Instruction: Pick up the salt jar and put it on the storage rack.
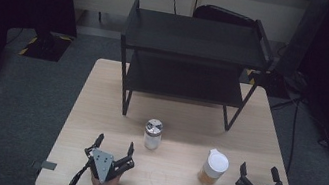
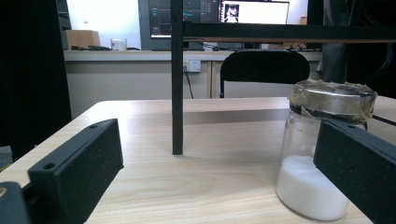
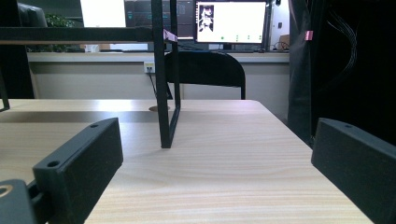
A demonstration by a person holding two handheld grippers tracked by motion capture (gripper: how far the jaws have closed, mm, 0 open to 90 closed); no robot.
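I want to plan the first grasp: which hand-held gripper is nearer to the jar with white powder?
Left. The left hand-held gripper sits just below-left of the jar with white powder, jaws open. The right hand-held gripper is far to its right, beyond the white-lidded jar.

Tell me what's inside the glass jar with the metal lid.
The glass jar holds a white granular powder filling roughly its lower third; above that it looks empty. The tool's jaw in front covers the jar's right side, so that part stays unseen.

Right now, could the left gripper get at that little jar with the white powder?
Probably yes: the left gripper is open, and the jar stands just ahead, slightly to its right, with bare table between.
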